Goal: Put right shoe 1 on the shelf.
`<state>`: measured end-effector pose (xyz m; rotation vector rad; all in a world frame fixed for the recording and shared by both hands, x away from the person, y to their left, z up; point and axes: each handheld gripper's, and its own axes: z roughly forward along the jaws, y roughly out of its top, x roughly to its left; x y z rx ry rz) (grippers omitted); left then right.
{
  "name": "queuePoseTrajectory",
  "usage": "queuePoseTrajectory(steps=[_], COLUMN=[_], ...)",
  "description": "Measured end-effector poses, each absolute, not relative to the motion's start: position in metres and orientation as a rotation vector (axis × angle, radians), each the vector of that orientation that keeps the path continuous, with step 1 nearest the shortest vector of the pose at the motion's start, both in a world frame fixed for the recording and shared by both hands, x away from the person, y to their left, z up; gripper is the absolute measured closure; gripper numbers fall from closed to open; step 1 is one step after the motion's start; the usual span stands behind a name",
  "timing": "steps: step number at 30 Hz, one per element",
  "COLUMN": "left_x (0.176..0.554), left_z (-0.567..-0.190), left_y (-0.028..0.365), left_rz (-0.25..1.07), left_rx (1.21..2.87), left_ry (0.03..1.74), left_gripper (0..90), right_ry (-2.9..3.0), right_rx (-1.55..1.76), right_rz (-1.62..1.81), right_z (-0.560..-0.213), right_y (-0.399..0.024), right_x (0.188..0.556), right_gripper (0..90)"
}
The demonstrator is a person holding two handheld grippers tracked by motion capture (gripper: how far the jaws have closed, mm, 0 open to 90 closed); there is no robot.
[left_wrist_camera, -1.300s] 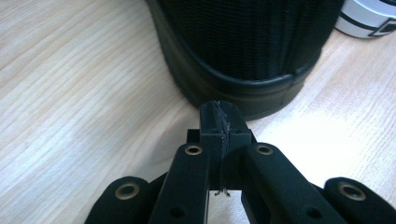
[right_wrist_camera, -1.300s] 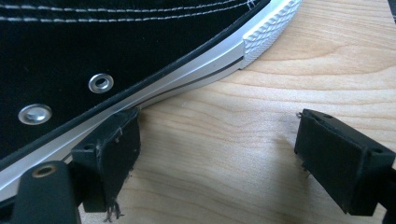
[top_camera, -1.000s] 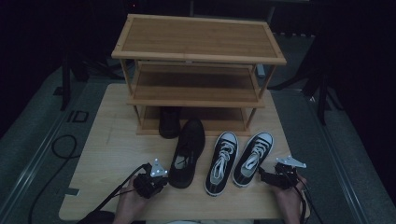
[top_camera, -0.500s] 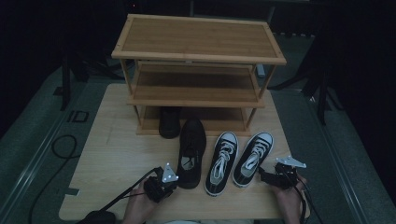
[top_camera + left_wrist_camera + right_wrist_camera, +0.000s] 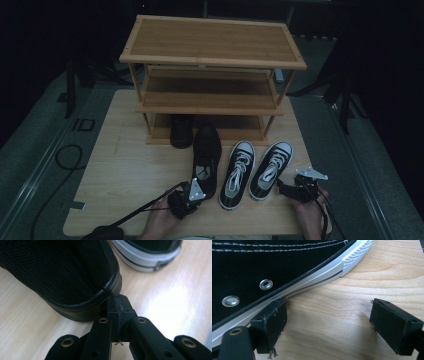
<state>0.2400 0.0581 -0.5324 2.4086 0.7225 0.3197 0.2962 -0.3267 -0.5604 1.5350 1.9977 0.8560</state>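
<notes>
At seven o'clock on the table [image 5: 120, 165], the left gripper [image 5: 186, 196] has its jaws pressed together on nothing, tips just touching the heel of the black shoe [image 5: 206, 159], which points toward twelve o'clock at the wooden shoe rack [image 5: 212, 75]. Another dark shoe [image 5: 181, 131] sits on the rack's bottom shelf. Right of the black shoe lie two black-and-white sneakers [image 5: 255, 167]. At five o'clock, the right gripper [image 5: 295, 189] rests with jaws spread apart, one pad against the right sneaker's white sole.

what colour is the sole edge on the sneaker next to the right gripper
White, with a thin black stripe, on the black canvas sneaker; clearest in the right gripper view.
</notes>
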Motion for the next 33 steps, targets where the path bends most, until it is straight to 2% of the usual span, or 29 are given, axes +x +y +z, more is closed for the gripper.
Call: queuePoseTrajectory(steps=[14,33], left_x=[0.280,0.329], left_z=[-0.530,-0.516], left_y=[0.034,0.042], left_rz=[0.345,0.442], left_rx=[2.359,2.279], left_ry=[0.740,0.859], left_gripper=[89.9,89.9], right_ry=[1.998,1.998], right_rx=[1.534,1.535], right_rz=[0.855,0.856], right_z=[-0.560,-0.560], right_y=[-0.327,-0.327], right_x=[0.296,0.296], right_gripper=[14.3,14.3])
